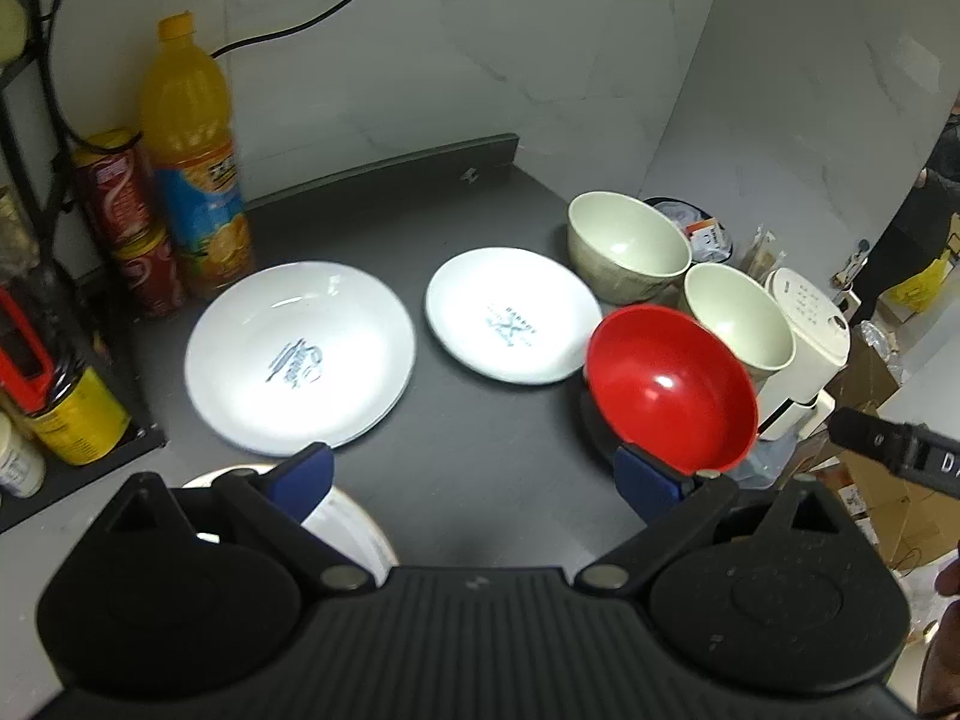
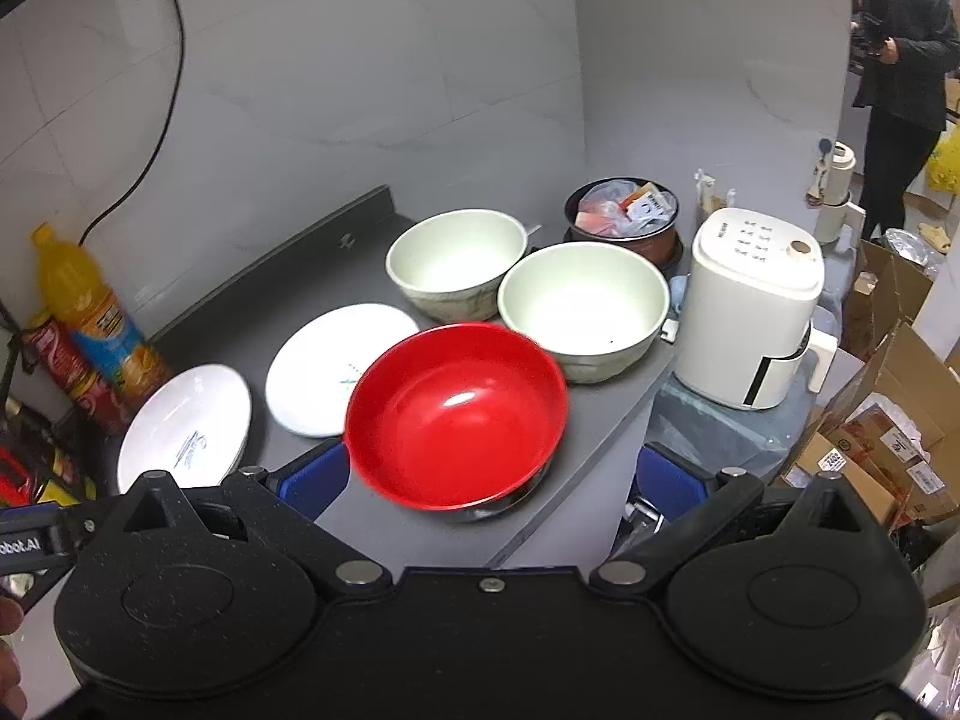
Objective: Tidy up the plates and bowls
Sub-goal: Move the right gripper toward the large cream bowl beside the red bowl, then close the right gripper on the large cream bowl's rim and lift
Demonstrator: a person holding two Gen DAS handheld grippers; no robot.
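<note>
On the dark counter (image 1: 468, 450) lie a large white plate (image 1: 300, 354), a smaller white plate (image 1: 510, 315), a red bowl (image 1: 669, 387) and two pale green bowls (image 1: 627, 243) (image 1: 738, 315). My left gripper (image 1: 480, 474) is open and empty above the counter's front; a gold-rimmed white dish (image 1: 354, 531) shows under its left finger. My right gripper (image 2: 510, 474) is open, its fingers on either side of the red bowl (image 2: 456, 414), which sits tilted on a dark dish (image 2: 510, 501). The right wrist view also shows the two plates (image 2: 186, 426) (image 2: 327, 366) and the green bowls (image 2: 456, 264) (image 2: 582, 306).
An orange juice bottle (image 1: 192, 156) and red cans (image 1: 129, 222) stand at the back left beside a black rack (image 1: 36, 312). A white air fryer (image 2: 750, 306) and a dark pot of packets (image 2: 624, 210) stand right of the bowls. Cardboard boxes (image 2: 882, 438) lie beyond the counter's right edge.
</note>
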